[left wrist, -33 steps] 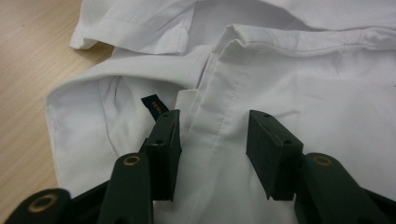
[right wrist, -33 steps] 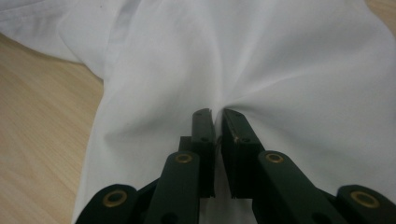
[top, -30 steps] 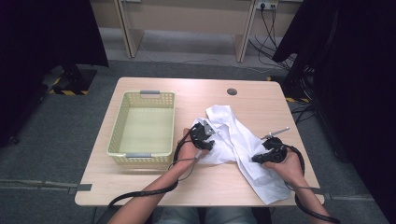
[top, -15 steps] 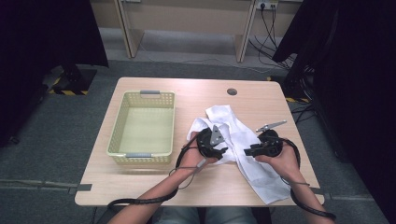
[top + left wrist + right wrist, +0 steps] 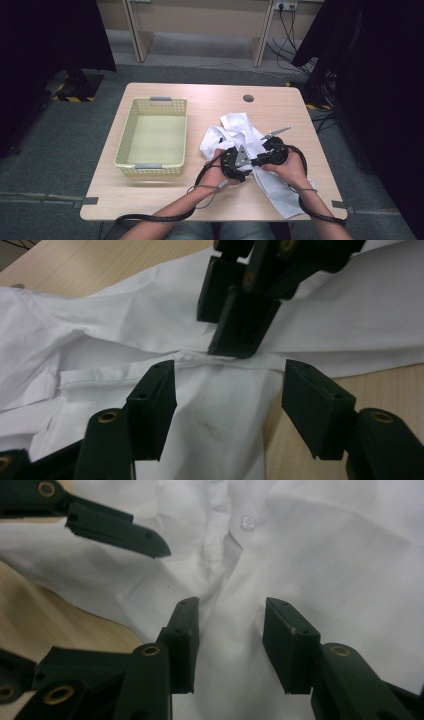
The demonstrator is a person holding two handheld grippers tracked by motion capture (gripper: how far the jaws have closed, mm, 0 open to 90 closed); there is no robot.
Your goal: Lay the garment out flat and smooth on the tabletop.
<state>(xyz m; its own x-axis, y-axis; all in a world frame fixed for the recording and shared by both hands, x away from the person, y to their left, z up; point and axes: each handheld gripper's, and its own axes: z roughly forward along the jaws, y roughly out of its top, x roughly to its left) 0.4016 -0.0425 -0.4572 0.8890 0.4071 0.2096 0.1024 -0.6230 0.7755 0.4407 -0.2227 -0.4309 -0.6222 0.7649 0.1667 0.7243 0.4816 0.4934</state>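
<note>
A crumpled white shirt (image 5: 235, 125) lies on the right half of the wooden table (image 5: 150, 195). My two grippers meet tip to tip over its middle. The left gripper (image 5: 246, 165) has just been opening; in its own view the left gripper (image 5: 232, 400) stands open, with shirt cloth (image 5: 125, 325) lying under the gap, not pinched. The right gripper (image 5: 258, 161) has also just been opening. Its jaws (image 5: 230, 640) stand apart with a loose fold of shirt (image 5: 325, 555) between them, below a button (image 5: 246, 522). The right gripper (image 5: 235, 315) hovers at a seam.
A pale yellow plastic basket (image 5: 125, 135) with nothing in it stands on the table's left half. A round cable hole (image 5: 248, 98) sits near the far edge. Cables trail from both grippers across the front edge. Dark curtains flank the table.
Both hands have slid toward each other, from the shirt's left and right edges to its middle. The shirt's left part has bunched up and shifted with them.
</note>
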